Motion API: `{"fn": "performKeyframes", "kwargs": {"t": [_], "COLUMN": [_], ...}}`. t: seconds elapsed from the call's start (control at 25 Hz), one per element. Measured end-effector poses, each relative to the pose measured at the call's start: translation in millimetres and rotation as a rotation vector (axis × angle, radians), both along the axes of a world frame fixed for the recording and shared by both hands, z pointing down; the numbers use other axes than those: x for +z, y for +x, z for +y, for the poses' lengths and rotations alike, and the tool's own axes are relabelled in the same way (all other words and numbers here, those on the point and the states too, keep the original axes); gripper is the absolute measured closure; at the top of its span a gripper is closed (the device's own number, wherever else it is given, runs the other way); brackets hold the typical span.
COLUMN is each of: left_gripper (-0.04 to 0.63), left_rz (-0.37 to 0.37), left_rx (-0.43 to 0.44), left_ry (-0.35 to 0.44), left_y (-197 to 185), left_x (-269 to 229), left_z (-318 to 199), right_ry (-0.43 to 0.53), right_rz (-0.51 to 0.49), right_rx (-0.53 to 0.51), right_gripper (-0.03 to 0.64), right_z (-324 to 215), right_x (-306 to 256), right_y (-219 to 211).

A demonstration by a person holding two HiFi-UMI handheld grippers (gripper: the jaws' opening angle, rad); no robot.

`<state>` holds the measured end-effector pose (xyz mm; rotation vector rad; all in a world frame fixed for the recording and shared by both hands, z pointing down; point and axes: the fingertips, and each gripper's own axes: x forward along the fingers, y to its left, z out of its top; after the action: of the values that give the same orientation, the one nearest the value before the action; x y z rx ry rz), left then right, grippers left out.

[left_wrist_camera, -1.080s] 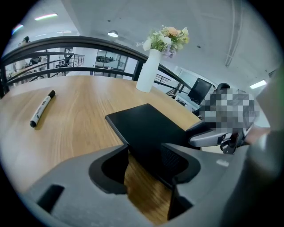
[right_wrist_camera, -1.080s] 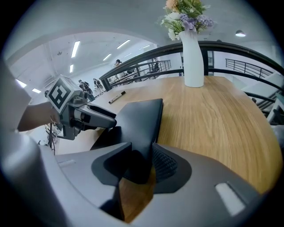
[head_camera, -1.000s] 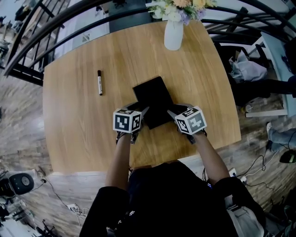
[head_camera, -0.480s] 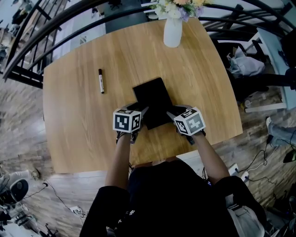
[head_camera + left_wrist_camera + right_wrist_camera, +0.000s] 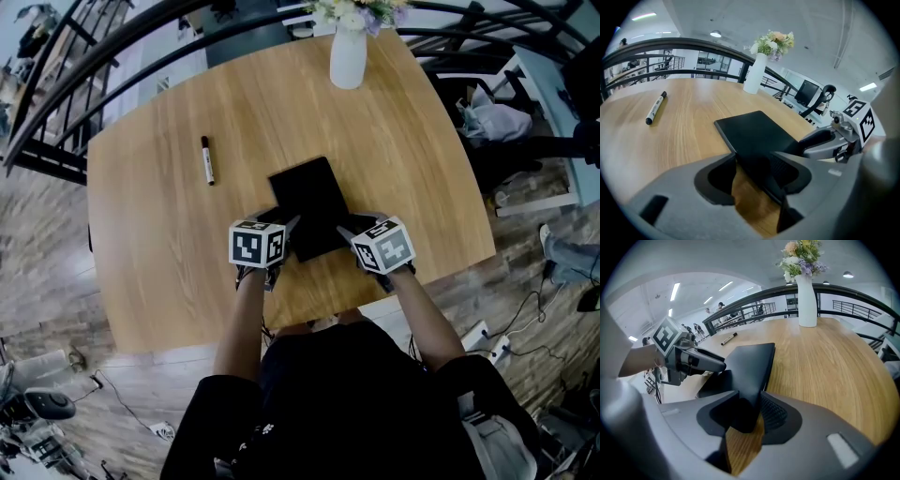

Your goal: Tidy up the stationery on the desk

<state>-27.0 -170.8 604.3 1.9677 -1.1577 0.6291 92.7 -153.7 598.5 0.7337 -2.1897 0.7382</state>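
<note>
Head view shows a flat black rectangular notebook (image 5: pixel 309 200) lying near the middle of a light wooden round-cornered table (image 5: pixel 150 234), with its two near corners reaching under the tongs. The left gripper (image 5: pixel 292 227) meets the near left corner and the right gripper (image 5: pixel 344 230) the near right corner, so the notebook stretches away from both toward the far side. In the left gripper view the notebook's corner stands between the jaws, which are closed on it, one tip on its edge and the ribbed pad on its cover. The right gripper view shows the same on its side, the jaws pinched on the dark corner, with bare wood beneath. A black-and-white marker pen (image 5: pixel 207 160) lies well apart to the left. A white vase of flowers (image 5: pixel 348 58) stands at the far edge, its blooms cut off by the frame. The marker cubes hide both held corners from above, and I cannot tell whether that near edge is lifted off the wood.
</note>
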Motion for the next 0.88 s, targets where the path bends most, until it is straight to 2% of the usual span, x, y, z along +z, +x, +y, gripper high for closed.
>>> {"fn": "performKeyframes", "kwargs": {"t": [0.88], "left_gripper": [0.387], "left_rz": [0.014], "left_rx": [0.05], "left_ry": [0.0], "left_y": [-16], "left_x": [0], "left_z": [24], "right_ry": [-0.013], "right_rz": [0.017], "right_rx": [0.044], "right_gripper": [0.471], "right_z": [33], "right_x": [1], "right_y": [-17]}}
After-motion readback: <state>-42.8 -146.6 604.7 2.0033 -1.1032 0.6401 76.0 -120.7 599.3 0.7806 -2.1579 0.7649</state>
